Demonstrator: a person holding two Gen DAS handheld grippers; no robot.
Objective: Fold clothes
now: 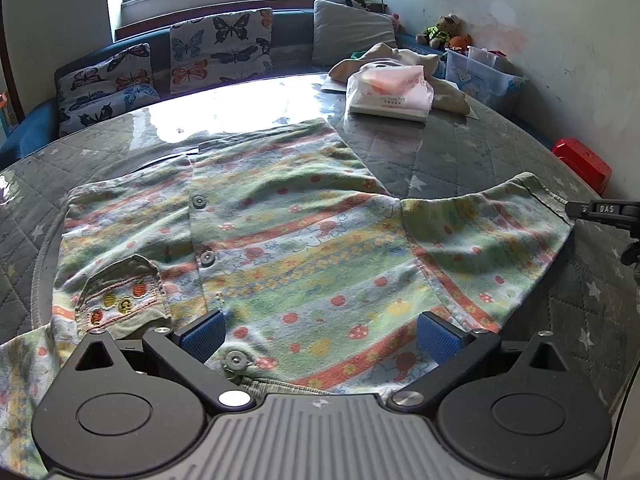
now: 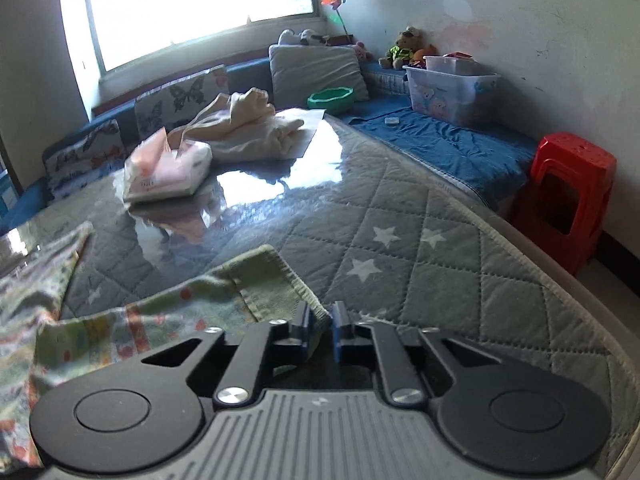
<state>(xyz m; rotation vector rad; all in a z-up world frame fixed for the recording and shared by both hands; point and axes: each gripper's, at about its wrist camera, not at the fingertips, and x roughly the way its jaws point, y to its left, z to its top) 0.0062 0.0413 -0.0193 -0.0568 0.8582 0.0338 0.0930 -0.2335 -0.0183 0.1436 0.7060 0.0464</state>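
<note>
the small patterned shirt (image 1: 280,240) lies spread on the quilted table cover (image 1: 460,152), front side up, with its buttons (image 1: 207,258) in a line and a little pocket (image 1: 124,296) with embroidered fruit on one side. the body is mostly flat, with some soft wrinkles. one sleeve (image 1: 488,240) stretches out toward the right, and its cuff is at the tip of the right gripper (image 2: 322,320).

the right gripper has its two blue pads pressed close together on the ribbed edge of that sleeve, so it pinches the cuff. the left gripper (image 1: 320,336) hovers low over the neck end of the shirt, its fingers (image 1: 204,334) spread wide apart and holding nothing.

as for the progress, i judge that the folding is in an early to middle part: the shirt body shows no clear fold in it, both front panels lie open to the view, and the sleeve is out to the side, not laid over the chest. the other sleeve is at the left edge of the left wrist view and i cannot tell how it lies. what seems left is to bring the sleeves in and then fold the body.

farther back on the table there is a cream garment (image 2: 248,128) in a loose heap, not folded, and beside it a pack of tissues (image 2: 168,172).
</note>
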